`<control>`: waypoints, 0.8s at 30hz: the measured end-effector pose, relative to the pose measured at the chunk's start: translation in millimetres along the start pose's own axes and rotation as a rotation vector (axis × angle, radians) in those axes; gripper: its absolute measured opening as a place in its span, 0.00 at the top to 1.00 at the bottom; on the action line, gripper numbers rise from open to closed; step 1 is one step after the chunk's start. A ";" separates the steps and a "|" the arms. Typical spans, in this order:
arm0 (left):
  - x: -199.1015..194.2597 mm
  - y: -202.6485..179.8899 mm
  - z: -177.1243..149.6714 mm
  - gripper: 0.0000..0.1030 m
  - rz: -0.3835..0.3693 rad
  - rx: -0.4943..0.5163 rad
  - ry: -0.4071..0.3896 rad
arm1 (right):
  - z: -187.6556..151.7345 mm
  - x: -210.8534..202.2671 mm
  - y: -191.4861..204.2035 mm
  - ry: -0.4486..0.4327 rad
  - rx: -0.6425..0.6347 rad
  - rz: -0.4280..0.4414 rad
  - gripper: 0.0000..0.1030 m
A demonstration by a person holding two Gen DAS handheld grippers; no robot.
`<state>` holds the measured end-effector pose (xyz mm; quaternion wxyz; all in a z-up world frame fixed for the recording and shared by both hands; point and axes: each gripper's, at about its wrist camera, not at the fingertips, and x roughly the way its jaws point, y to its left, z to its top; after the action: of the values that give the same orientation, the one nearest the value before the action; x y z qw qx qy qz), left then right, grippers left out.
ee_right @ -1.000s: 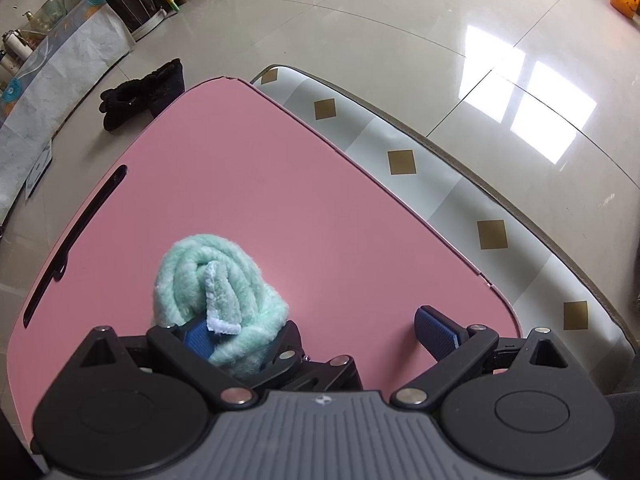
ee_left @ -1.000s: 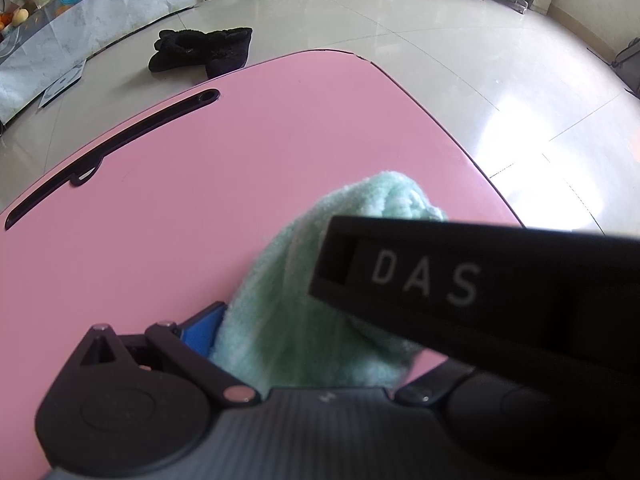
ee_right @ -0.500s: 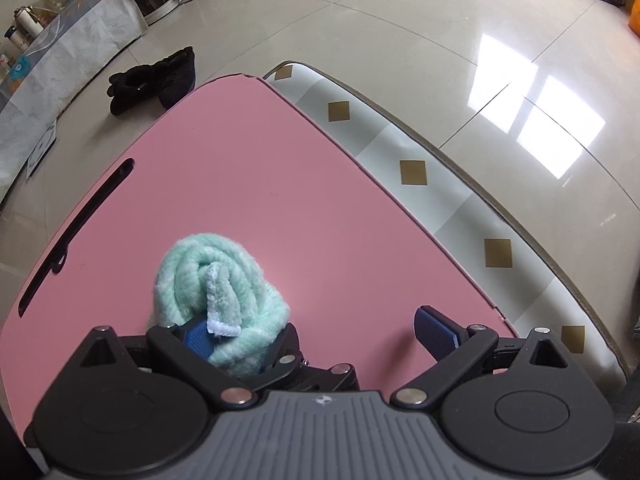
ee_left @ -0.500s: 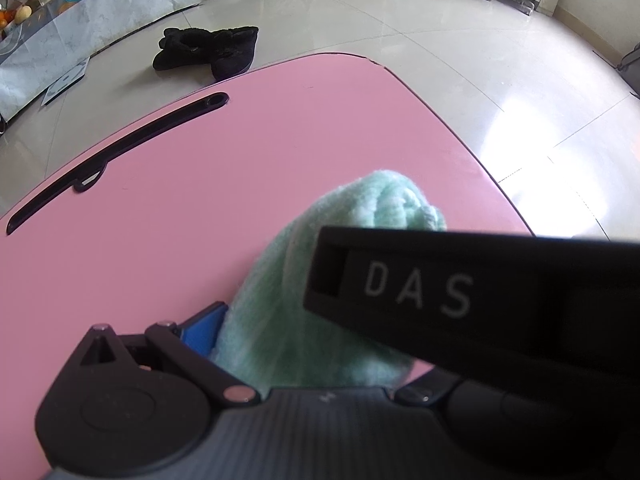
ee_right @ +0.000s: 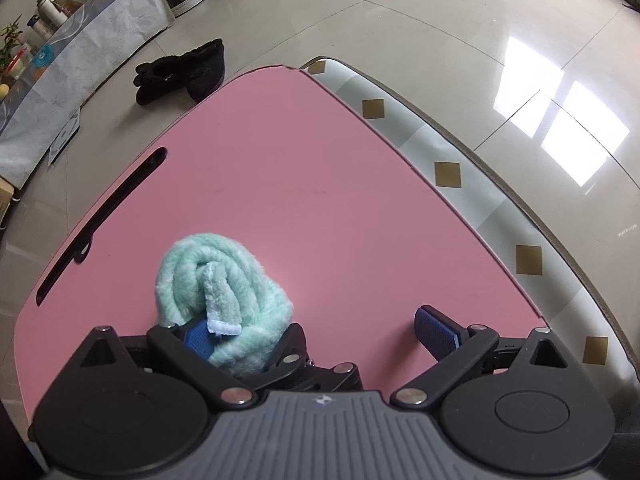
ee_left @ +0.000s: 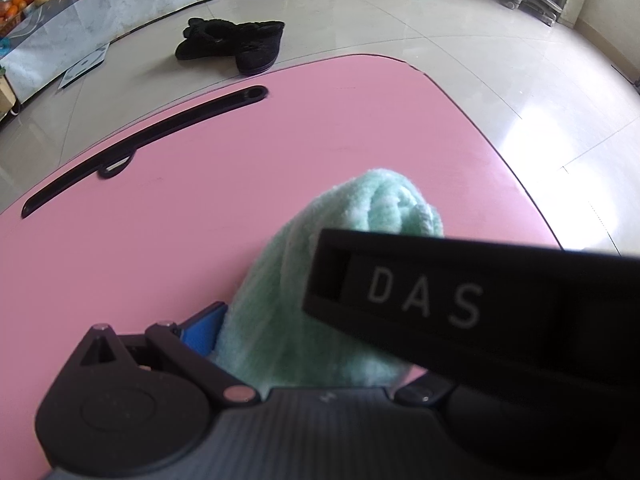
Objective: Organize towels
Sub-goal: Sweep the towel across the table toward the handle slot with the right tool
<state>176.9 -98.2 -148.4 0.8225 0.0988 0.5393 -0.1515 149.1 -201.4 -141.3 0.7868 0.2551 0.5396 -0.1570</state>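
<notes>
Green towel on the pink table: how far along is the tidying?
Done: the mint-green towel is already rolled into a bundle on the pink table. In hand: the left gripper appears to clamp the roll's near end, while the right gripper is opening its jaws, with one pad beside the roll and the other over bare table. Left: probably letting go and placing the roll. No other towel or storage spot is in view.
</notes>
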 end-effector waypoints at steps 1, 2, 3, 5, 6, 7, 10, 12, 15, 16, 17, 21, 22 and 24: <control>-0.3 1.8 -0.4 0.00 0.002 -0.003 0.000 | -0.1 0.6 2.1 0.002 -0.007 0.002 0.04; -0.3 3.2 -0.6 0.00 0.003 -0.006 0.000 | -0.2 1.1 4.2 0.003 -0.014 0.005 0.04; -0.4 4.7 -0.9 0.00 0.004 -0.009 0.000 | -0.3 1.6 5.9 0.004 -0.020 0.008 0.04; -1.2 7.7 -1.9 0.00 0.008 -0.016 0.003 | -1.4 2.1 9.3 0.005 -0.032 0.013 0.04; -1.6 9.2 -2.5 0.00 0.010 -0.021 0.004 | -2.0 2.4 11.0 0.006 -0.038 0.016 0.04; -1.4 10.9 -2.8 0.00 0.012 -0.025 0.005 | -2.6 2.6 12.6 0.007 -0.044 0.018 0.04; -2.0 14.8 -4.1 0.00 0.017 -0.037 0.006 | -4.2 3.6 16.9 0.010 -0.058 0.024 0.04; -2.8 17.7 -5.4 0.00 0.021 -0.045 0.008 | -5.7 4.0 19.7 0.010 -0.071 0.029 0.04; -3.8 23.4 -8.1 0.00 0.026 -0.056 0.010 | -8.4 4.9 24.6 0.011 -0.092 0.037 0.04; -4.3 25.4 -9.0 0.00 0.027 -0.059 0.011 | -10.0 4.9 26.6 0.011 -0.101 0.040 0.04; -4.4 27.6 -10.0 0.00 0.029 -0.063 0.011 | -11.0 5.3 28.8 0.012 -0.110 0.043 0.04; -5.9 34.8 -12.7 0.00 0.033 -0.071 0.012 | -14.9 7.1 37.6 0.016 -0.142 0.054 0.04; -6.3 36.4 -13.3 0.00 0.033 -0.073 0.012 | -15.8 7.3 39.1 0.017 -0.148 0.056 0.04; -7.1 39.2 -14.3 0.00 0.035 -0.077 0.012 | -17.5 7.8 42.4 0.017 -0.159 0.059 0.04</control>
<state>176.0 -55.9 -147.6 0.8249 0.0775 0.5478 -0.1158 160.7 -156.4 -143.7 0.8042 0.2090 0.5494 -0.0880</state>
